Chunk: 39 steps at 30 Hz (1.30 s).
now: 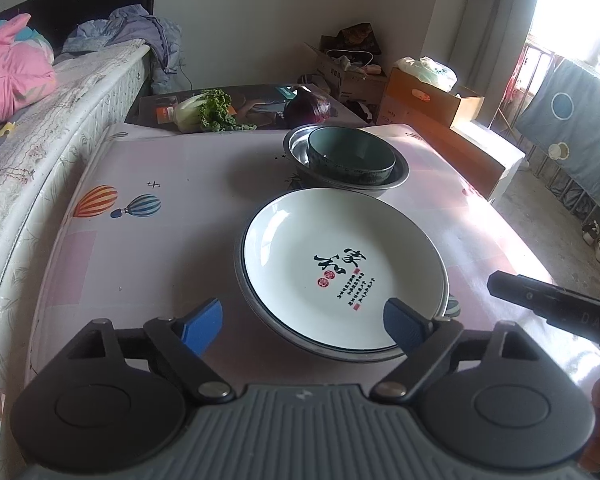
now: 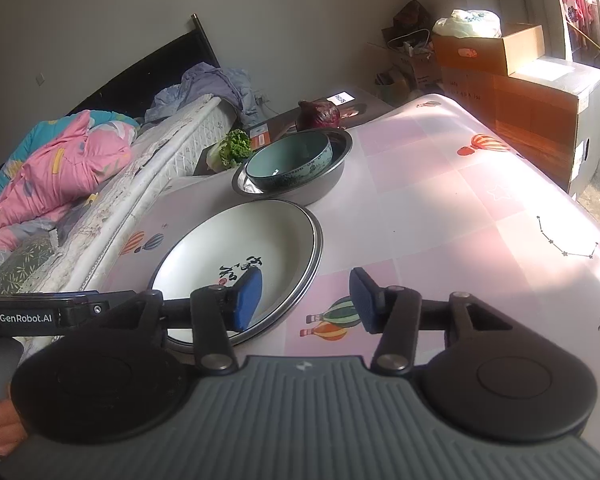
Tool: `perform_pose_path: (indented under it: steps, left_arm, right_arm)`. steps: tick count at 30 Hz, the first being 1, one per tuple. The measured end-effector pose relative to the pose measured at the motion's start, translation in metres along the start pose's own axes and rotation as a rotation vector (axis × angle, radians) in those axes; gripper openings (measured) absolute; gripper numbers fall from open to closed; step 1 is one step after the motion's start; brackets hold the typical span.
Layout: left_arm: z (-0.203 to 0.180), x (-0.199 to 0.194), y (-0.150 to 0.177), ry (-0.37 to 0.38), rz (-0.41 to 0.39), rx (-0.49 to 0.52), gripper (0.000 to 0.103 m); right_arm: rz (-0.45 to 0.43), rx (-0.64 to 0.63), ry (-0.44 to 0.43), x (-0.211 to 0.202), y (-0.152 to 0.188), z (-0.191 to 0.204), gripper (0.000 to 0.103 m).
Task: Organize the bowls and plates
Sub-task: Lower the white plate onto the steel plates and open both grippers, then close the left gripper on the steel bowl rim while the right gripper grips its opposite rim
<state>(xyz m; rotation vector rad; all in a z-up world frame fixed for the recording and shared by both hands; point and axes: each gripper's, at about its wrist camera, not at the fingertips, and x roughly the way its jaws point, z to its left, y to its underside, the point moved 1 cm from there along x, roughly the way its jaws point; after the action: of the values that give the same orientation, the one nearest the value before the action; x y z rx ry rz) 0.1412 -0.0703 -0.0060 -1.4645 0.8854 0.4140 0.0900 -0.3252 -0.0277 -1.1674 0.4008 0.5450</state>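
Sitting beside a bed (image 1: 28,128): a table (image 1: 148,264) with a pink cloth full of balloon pictures. Lying near the middle of the table: a white plate (image 1: 342,268) with black writing, stacked on another plate (image 2: 315,252). Resting just behind, toward the far edge: a green bowl (image 1: 350,156) inside a metal bowl (image 1: 396,178). Waiting past the far edge: some leafy greens (image 1: 208,112) and a purple cabbage (image 1: 308,108). Hovering over the near rim of the white plate, fingers spread wide, holding nothing: the left gripper (image 1: 302,326). Hanging by the plate's right rim, also spread apart, gripping nothing: the right gripper (image 2: 306,300).
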Motion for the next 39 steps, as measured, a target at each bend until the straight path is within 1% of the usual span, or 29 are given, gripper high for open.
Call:
perform_pose_path:
  steps: [2, 6, 10, 25, 39]
  left_arm:
    - [-0.001, -0.001, -0.001, -0.018, 0.01, 0.004, 0.094]
    - [-0.001, -0.007, -0.003, -0.053, 0.013, 0.014, 0.094]
    - [-0.002, -0.013, -0.006, -0.078, 0.007, 0.018, 0.098]
    - [-0.002, -0.017, -0.009, -0.095, 0.014, 0.008, 0.098]
    - [0.0, -0.005, -0.012, -0.102, 0.029, 0.003, 0.098]
  right_arm:
    - [0.002, -0.004, -0.001, -0.003, 0.0, 0.001, 0.056]
    - [0.002, -0.012, -0.007, -0.009, -0.001, 0.006, 0.06]
    - [0.0, -0.021, -0.012, -0.015, -0.002, 0.009, 0.064]
    - [0.007, -0.037, -0.033, -0.017, -0.007, 0.018, 0.066]
    - [0.024, -0.045, -0.036, -0.003, -0.013, 0.019, 0.066]
